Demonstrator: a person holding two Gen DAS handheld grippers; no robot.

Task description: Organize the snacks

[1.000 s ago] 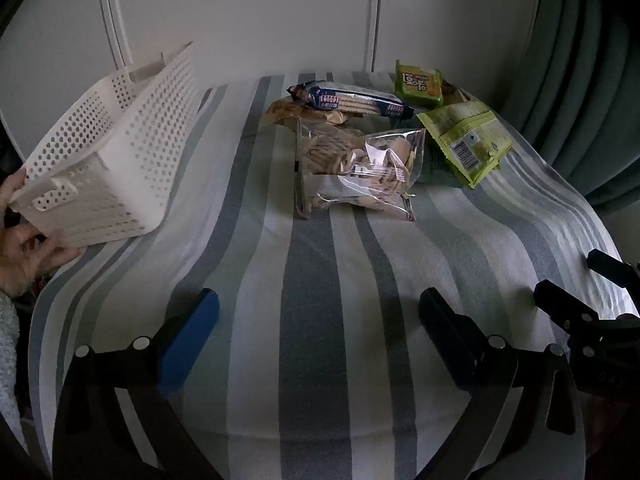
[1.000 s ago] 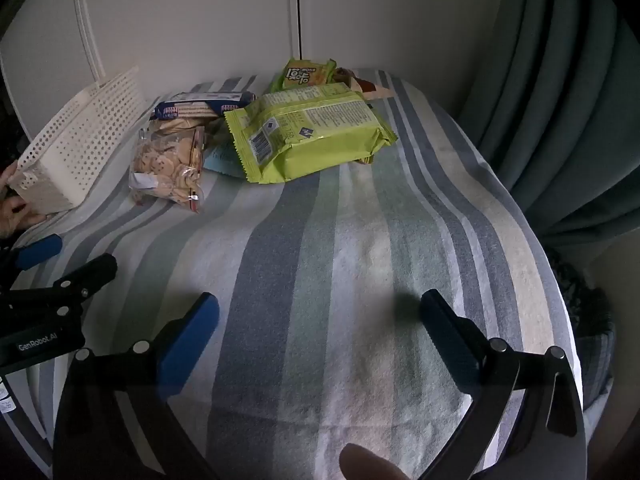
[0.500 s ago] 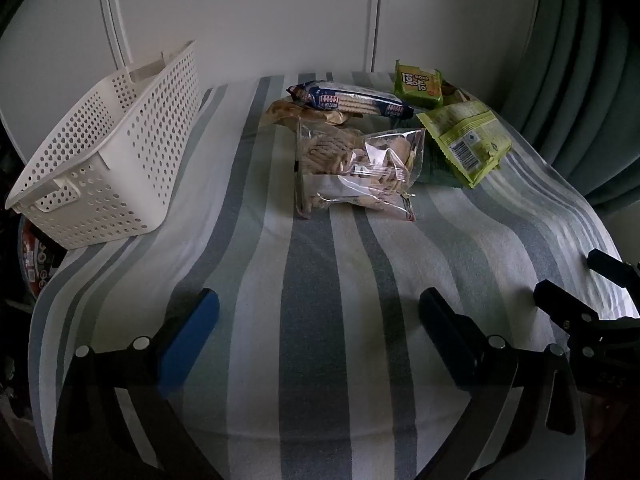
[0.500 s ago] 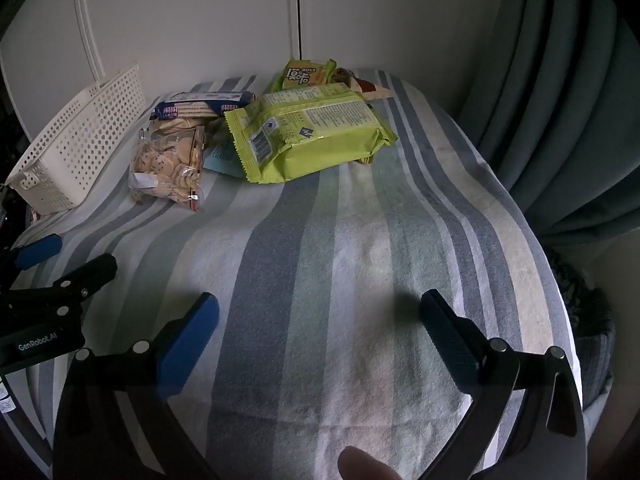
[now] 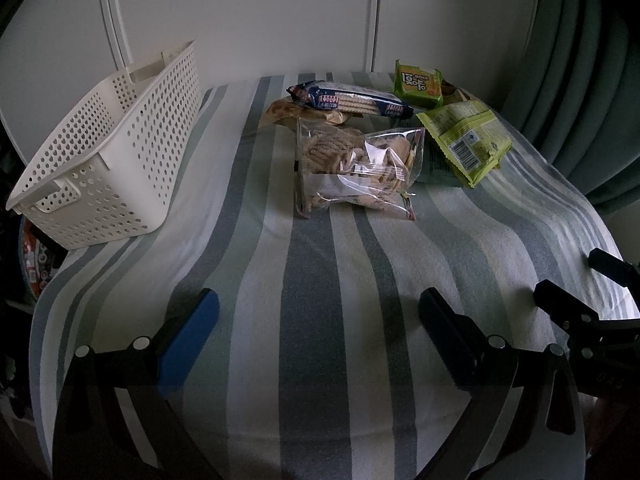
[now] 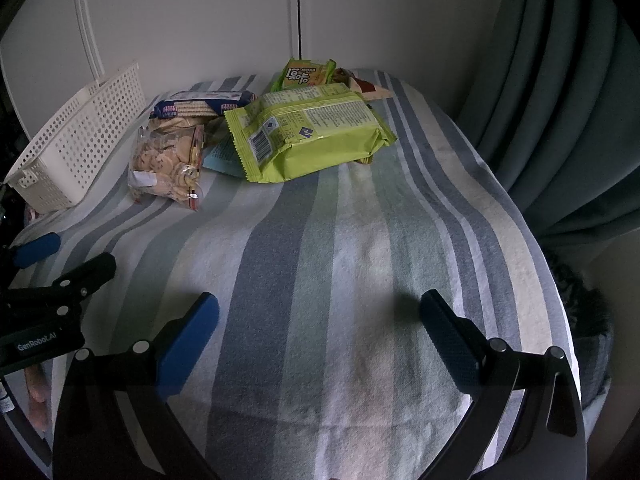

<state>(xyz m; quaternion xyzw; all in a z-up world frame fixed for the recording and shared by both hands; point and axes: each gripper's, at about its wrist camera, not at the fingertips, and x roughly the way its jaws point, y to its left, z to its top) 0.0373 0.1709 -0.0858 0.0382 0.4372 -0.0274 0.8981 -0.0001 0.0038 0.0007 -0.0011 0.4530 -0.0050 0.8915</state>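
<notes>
The left gripper (image 5: 318,320) hovers low over the striped grey, white and green cloth (image 5: 340,288), fingers spread wide and holding nothing. The right gripper (image 6: 320,320) is level beside it, likewise spread and empty. Ahead of both lies the snack pile: a clear plastic bag of biscuits (image 5: 356,168), a dark blue cracker sleeve (image 5: 352,100), a large lime-green packet (image 6: 308,132) and a small green packet (image 5: 419,83). The white perforated plastic basket (image 5: 108,156) sits at the cloth's left edge, tilted, well apart from the pile.

A pale blue packet (image 6: 219,157) lies mostly hidden under the green bag (image 6: 308,132).
</notes>
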